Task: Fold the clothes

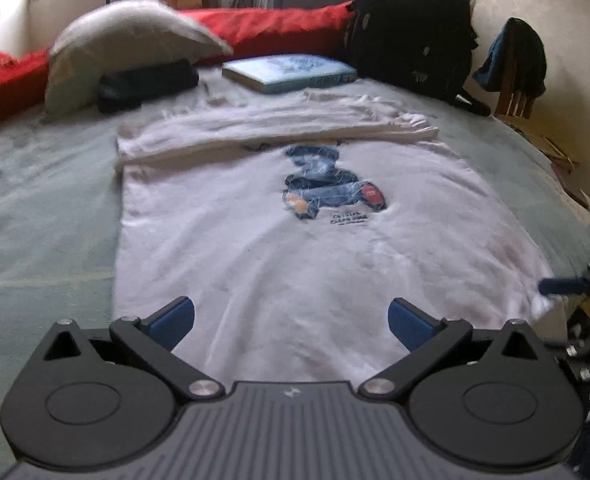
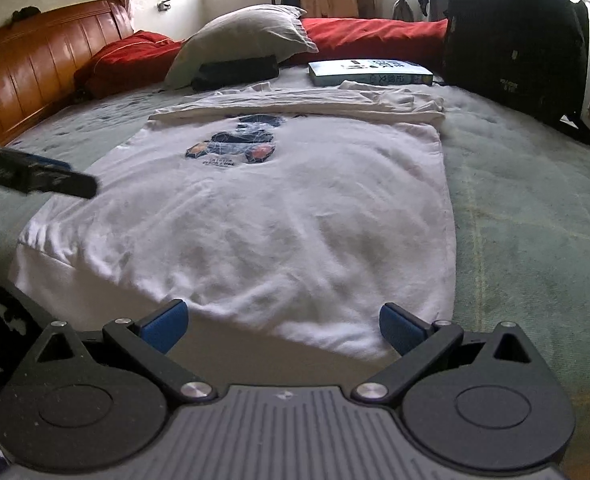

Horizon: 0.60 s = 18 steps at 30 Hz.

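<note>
Both wrist views low at hem, facing headward, sharing T-shirt (image 1: 279,240)

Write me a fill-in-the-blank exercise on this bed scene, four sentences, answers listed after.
1. The T-shirt lying on the bed is ____ in colour.
2. Both the left gripper and the right gripper are ____, holding nothing.
3. Beyond the shirt's folded far end lies a closed ____ with a blue cover.
4. The pillow rests partly on a ____ blanket.

Answers: white; open; book; red
</note>
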{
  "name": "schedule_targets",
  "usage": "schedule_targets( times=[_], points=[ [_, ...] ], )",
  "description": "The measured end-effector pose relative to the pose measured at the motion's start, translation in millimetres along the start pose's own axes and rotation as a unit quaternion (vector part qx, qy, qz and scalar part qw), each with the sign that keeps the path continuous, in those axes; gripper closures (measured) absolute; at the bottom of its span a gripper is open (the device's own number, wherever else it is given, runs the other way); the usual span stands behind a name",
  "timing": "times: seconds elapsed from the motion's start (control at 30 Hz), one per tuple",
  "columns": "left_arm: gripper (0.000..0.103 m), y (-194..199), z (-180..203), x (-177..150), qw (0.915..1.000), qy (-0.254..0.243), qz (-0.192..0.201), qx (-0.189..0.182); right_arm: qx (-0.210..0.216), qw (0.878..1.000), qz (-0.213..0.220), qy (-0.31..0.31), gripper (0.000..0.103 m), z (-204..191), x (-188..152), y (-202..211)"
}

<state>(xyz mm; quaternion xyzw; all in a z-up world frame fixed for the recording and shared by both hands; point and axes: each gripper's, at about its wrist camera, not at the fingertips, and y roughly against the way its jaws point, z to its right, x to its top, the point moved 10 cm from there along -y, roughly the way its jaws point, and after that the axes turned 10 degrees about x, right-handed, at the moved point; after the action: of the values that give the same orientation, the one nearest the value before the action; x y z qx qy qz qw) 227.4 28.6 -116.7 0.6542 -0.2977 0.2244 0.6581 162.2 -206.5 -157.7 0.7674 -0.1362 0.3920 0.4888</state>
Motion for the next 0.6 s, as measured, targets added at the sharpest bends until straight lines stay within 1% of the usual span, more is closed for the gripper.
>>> schedule_targets(
  times=[0.1, 0.13, 0.2, 0.3, 0.33, 0.4, 0.47, 0.53, 0.6],
  points=[
    [0.001, -19.5, -10.1, -10.2, 0.9994, 0.017, -0.028, 0.008, -0.003, 1.0, -0.004, 0.006, 0.0, 1.1, -2.1, -0.6],
    [0.001, -21.6, -14.5, -14.5, 0.9992, 0.02, -0.03, 0.014, -0.003, 1.0, -0.005, 0.007, 0.0, 1.8, -2.5, -0.8],
    [0.001, -17.4, -20.5, -19.3, 0.9995, 0.016, -0.021, 0.017, -0.002, 1.0, -0.007, 0.004, 0.0, 3.4, -3.2, -2.0],
    [0.001, -3.9, -27.9, -23.0, 0.9993, 0.012, -0.019, 0.029, -0.003, 1.0, -0.01, 0.004, 0.0, 4.6, -3.6, -4.0],
    [0.001, 2.2, -28.1, -22.9, 0.9993, 0.002, -0.012, 0.034, -0.004, 1.0, -0.011, 0.004, 0.0, 4.6, -3.6, -4.5],
    [0.001, 14.7, -20.1, -21.1, 0.9983, -0.041, 0.013, 0.039, -0.006, 1.0, -0.012, 0.004, 0.0, 4.8, -3.6, -5.6],
    [0.001, 25.3, -8.4, -19.5, 0.994, -0.092, 0.041, 0.043, -0.009, 1.0, -0.015, 0.007, 0.0, 4.4, -3.5, -6.5],
    [0.001, 33.0, 8.5, -20.5, 0.9853, -0.15, 0.069, 0.043, -0.011, 1.0, -0.016, 0.008, 0.0, 4.0, -3.6, -6.6],
    [0.001, 37.7, 24.5, -24.9, 0.9756, -0.196, 0.092, 0.036, -0.012, 1.0, -0.017, 0.008, 0.0, 3.7, -3.8, -6.5]
  ],
)
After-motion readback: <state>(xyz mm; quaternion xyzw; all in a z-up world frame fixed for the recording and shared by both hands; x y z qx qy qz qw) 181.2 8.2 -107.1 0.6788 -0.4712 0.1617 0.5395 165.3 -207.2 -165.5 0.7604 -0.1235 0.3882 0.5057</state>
